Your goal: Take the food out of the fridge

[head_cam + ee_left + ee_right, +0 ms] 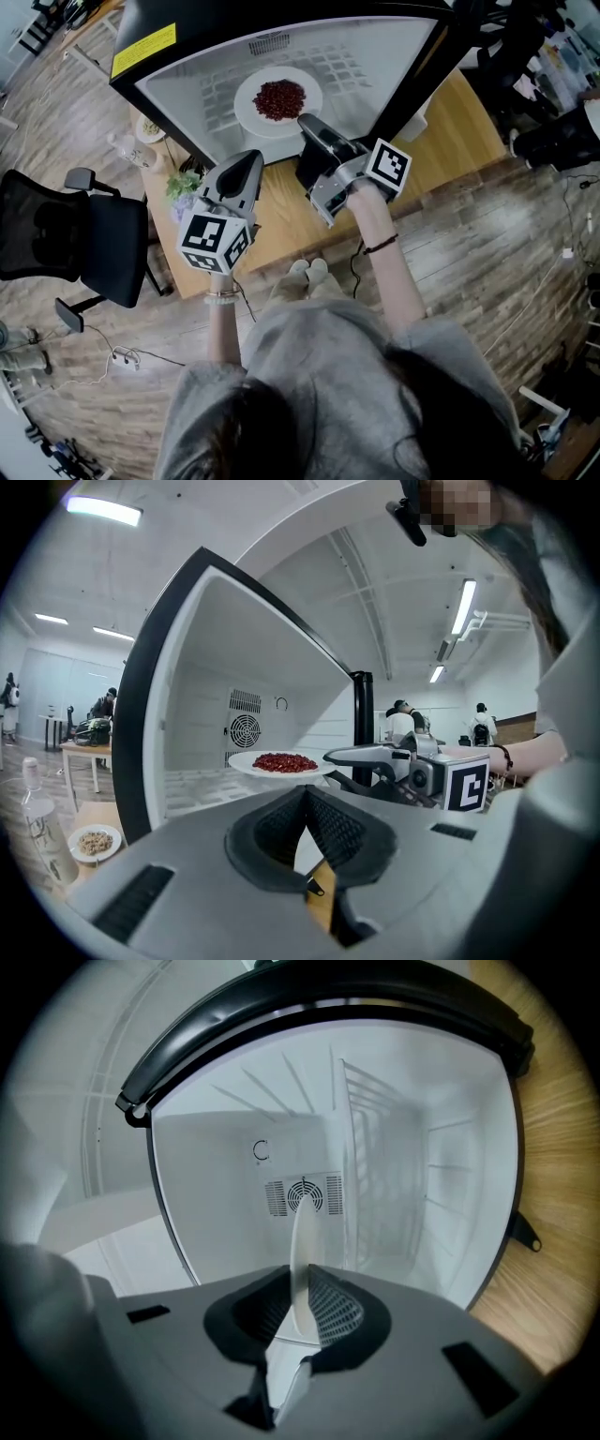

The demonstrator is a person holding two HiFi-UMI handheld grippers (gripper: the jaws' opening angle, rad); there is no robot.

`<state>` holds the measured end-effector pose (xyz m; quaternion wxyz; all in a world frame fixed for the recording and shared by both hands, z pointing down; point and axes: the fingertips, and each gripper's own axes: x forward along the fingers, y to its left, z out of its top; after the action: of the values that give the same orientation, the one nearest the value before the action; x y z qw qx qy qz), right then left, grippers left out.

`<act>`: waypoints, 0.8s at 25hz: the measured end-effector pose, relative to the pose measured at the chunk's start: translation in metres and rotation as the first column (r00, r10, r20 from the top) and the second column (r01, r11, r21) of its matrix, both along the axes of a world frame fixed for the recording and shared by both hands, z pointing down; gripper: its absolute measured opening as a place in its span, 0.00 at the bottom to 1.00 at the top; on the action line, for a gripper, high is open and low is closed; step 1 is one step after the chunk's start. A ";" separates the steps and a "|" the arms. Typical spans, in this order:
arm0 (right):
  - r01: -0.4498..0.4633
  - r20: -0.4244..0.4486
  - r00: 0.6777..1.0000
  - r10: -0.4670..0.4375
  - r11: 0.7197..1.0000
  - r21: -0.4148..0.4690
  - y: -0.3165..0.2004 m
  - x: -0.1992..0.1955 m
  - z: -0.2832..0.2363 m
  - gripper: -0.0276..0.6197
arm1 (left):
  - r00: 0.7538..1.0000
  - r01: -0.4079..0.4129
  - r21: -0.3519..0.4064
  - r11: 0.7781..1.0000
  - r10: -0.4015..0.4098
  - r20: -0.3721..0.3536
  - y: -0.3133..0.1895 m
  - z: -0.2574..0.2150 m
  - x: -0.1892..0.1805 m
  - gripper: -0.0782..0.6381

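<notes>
A white plate (278, 99) of red beans (279, 98) sits in the mouth of the open white-lined fridge (375, 66). My right gripper (306, 124) is shut on the plate's near rim. In the right gripper view the plate (305, 1232) shows edge-on between the pads of that gripper (302, 1302). From the left gripper view the plate (281, 761) hangs level above the fridge floor, held by the right gripper (345, 757). My left gripper (251, 161) stands shut and empty, just left of the right one and short of the fridge; its tips (306, 791) meet.
The fridge stands on a wooden table (459, 131). Left of it are a small bowl (148, 128), a clear bottle (127, 150) and a small plant (183, 185). A black office chair (84, 234) stands at the left. Several people (403, 726) are far off in the room.
</notes>
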<state>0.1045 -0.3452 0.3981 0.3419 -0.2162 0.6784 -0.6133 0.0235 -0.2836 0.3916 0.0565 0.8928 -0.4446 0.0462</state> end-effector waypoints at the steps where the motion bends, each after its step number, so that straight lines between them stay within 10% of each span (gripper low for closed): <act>1: 0.005 0.002 1.000 -0.005 1.000 0.004 0.003 0.001 -0.001 0.13 | 1.000 -0.005 0.002 1.000 0.005 0.002 0.002 -0.001 0.000 0.12; 20: 0.049 0.058 0.997 -0.050 0.999 0.009 0.054 0.014 -0.010 0.13 | 0.997 -0.078 0.040 0.996 0.077 0.023 0.037 -0.017 0.003 0.12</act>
<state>0.1185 -0.2913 0.3877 0.3472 -0.1801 0.6756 -0.6250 0.0266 -0.2469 0.3744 0.0315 0.9098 -0.4110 0.0490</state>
